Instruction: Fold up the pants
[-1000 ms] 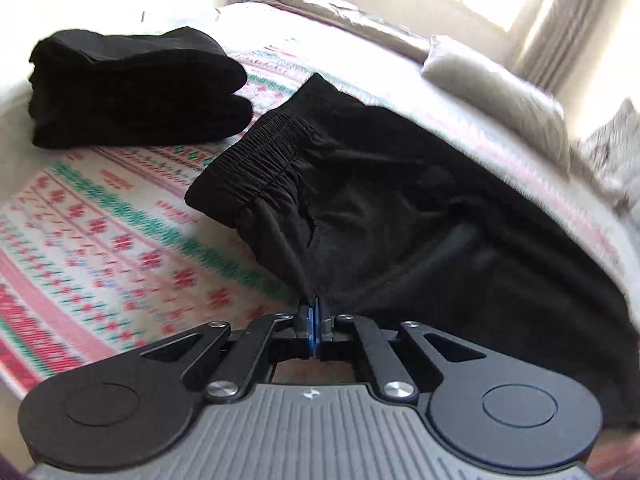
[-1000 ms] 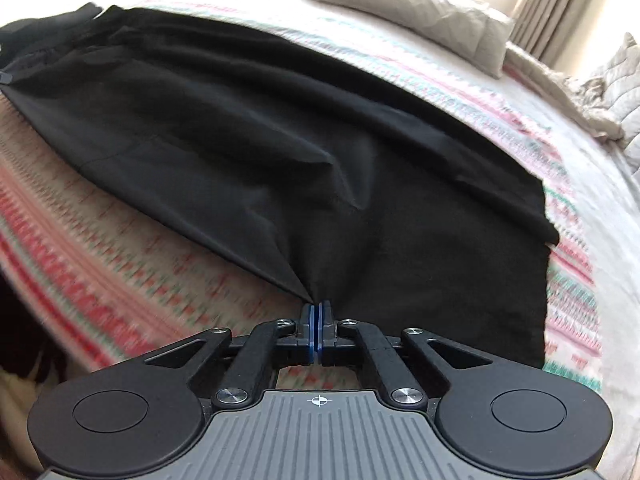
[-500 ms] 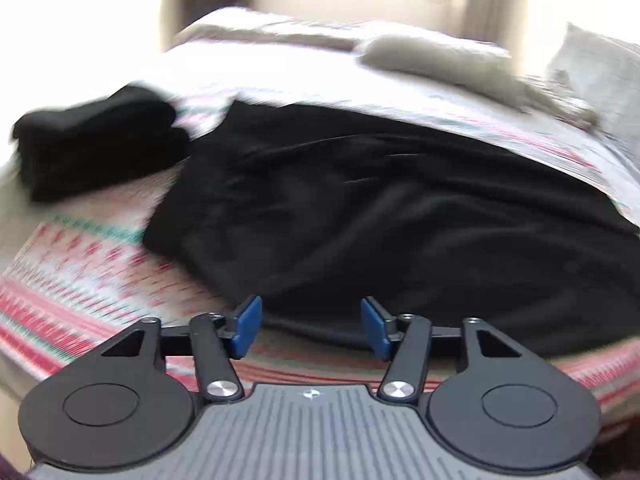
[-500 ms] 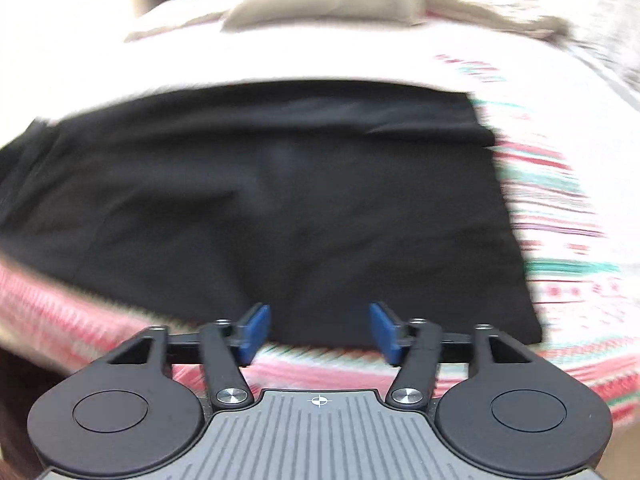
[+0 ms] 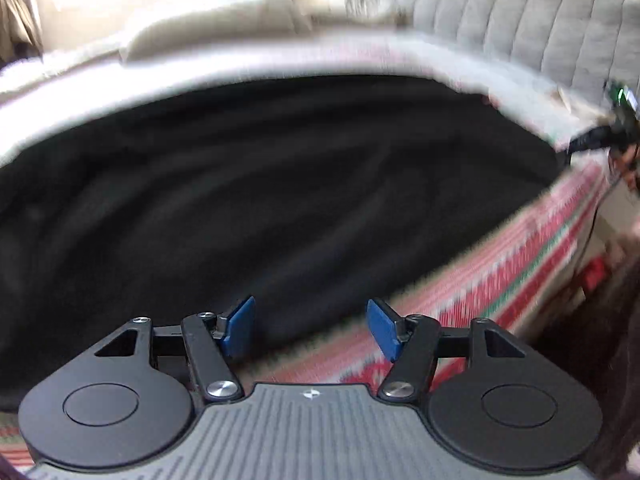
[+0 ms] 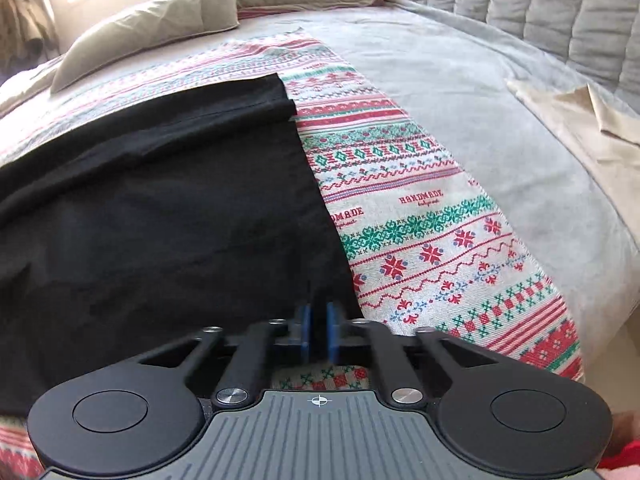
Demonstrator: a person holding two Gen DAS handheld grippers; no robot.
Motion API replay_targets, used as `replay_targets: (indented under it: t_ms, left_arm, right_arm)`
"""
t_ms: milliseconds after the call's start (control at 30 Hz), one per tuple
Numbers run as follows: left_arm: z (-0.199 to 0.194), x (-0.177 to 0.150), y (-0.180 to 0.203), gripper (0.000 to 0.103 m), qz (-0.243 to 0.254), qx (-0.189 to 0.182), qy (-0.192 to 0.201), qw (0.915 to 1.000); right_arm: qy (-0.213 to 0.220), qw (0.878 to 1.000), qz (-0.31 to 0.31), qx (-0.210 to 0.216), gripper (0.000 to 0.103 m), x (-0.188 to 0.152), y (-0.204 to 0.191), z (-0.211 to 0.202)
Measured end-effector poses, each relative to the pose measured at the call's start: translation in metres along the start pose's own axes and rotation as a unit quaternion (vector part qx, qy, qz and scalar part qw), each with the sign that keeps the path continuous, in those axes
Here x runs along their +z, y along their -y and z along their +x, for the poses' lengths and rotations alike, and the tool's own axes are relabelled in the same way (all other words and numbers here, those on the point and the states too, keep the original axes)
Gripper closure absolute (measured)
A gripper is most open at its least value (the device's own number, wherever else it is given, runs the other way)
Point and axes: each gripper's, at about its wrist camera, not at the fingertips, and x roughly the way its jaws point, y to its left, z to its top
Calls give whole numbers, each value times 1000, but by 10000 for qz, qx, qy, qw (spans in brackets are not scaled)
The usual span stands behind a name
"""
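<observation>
1. Both grippers have let go of the near fold they pinched a second ago and swung round towards the headboard end of the bed; the right one has since closed again.
2. At the left, the left gripper (image 5: 311,328) hangs over the near edge of the pants (image 5: 248,184). Its blue pads (image 5: 239,326) stand wide apart and are opening a little more, with the black cloth under the gap but not pinched.
3. The pants lie spread flat across the patterned blanket (image 6: 420,216), running off to the left, their hem end square towards the headboard (image 6: 540,4). This view is badly smeared, so creases are hard to read.
4. Further right, the right gripper (image 6: 319,334) sits at the near hem corner of the pants. Its pads are clenched together, and the black cloth runs right into them, so it appears to grip that corner.
5. Beyond it lie a grey bedspread (image 6: 460,76) and a beige cloth (image 6: 592,124). A pillow (image 6: 152,20) rests at the far side.
</observation>
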Motion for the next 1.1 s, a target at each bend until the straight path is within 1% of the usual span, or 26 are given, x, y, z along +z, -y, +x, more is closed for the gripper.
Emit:
replay_targets:
  t_ms: [33, 67, 167, 200, 233, 300, 333, 367, 400, 433, 467, 500, 600, 700, 767, 833, 933, 1000, 1067, 1100]
  left_arm:
    - [3, -2, 1, 34, -60, -29, -124, 9999]
    - [3, -1, 1, 34, -58, -81, -153, 9998]
    - [5, 10, 0, 35, -155, -187, -392, 9989]
    - [4, 14, 1, 35, -148, -211, -437, 9987]
    - [5, 14, 0, 34, -139, -225, -452, 9986]
    - [5, 24, 2, 33, -132, -236, -392, 9989]
    - [3, 28, -2, 33, -150, -237, -362, 9990]
    - [3, 35, -2, 31, -179, -232, -299, 9991]
    - [2, 44, -2, 27, -202, -222, -214, 9993]
    - [-2, 50, -6, 24, -218, -212, -144, 9994]
    - [-1, 61, -5, 20, -233, -179, -46, 9996]
    - [-7, 65, -11, 18, -258, -154, 28, 9995]
    - [4, 95, -8, 8, -285, -96, 229, 9993]
    - [15, 124, 4, 5, -174, 1, 340, 9993]
    - [31, 146, 14, 1, -3, 90, 347, 9994]
    - [50, 168, 23, 0, 171, 185, 312, 9992]
    - [89, 211, 43, 0, 470, 277, 217, 9983]
    - [117, 240, 54, 0, 629, 260, 185, 9975]
    - [142, 271, 67, 0, 786, 164, 157, 9966]
    - [153, 279, 69, 0, 829, 121, 129, 9964]
  right_arm:
    - [-62, 9999, 25, -156, 103, 1, 3, 2]
    - [-94, 9994, -21, -328, 103, 2, 5, 5]
    - [-216, 9987, -67, -466, 102, 6, 0, 1]
    - [-222, 9986, -62, -473, 92, 10, -4, -1]
    - [-192, 9987, -64, -473, 86, 14, -7, -3]
    - [-85, 9997, -35, -220, 83, 23, -13, -6]
    - [-51, 9999, 40, -95, 74, 26, -13, -7]
    - [-16, 9999, 140, 28, 63, 32, -14, -9]
    - [42, 9996, 226, 172, 58, 39, -15, -9]
    - [94, 9991, 272, 314, 48, 46, -17, -10]
    - [134, 9985, 304, 432, 43, 53, -19, -9]
    - [173, 9979, 328, 533, 42, 62, -20, -3]
    - [301, 9960, 402, 737, 39, 82, -22, 6]
    - [460, 9940, 471, 874, 37, 100, -18, 24]
    - [583, 9917, 573, 992, 37, 109, -13, 36]
    - [624, 9896, 665, 1115, 38, 118, -9, 50]
    - [568, 9909, 674, 1020, 38, 136, -6, 74]
    - [547, 9901, 726, 1069, 39, 148, -2, 85]
    - [575, 9868, 857, 1245, 43, 159, 4, 95]
    - [598, 9840, 986, 1360, 43, 165, 7, 100]
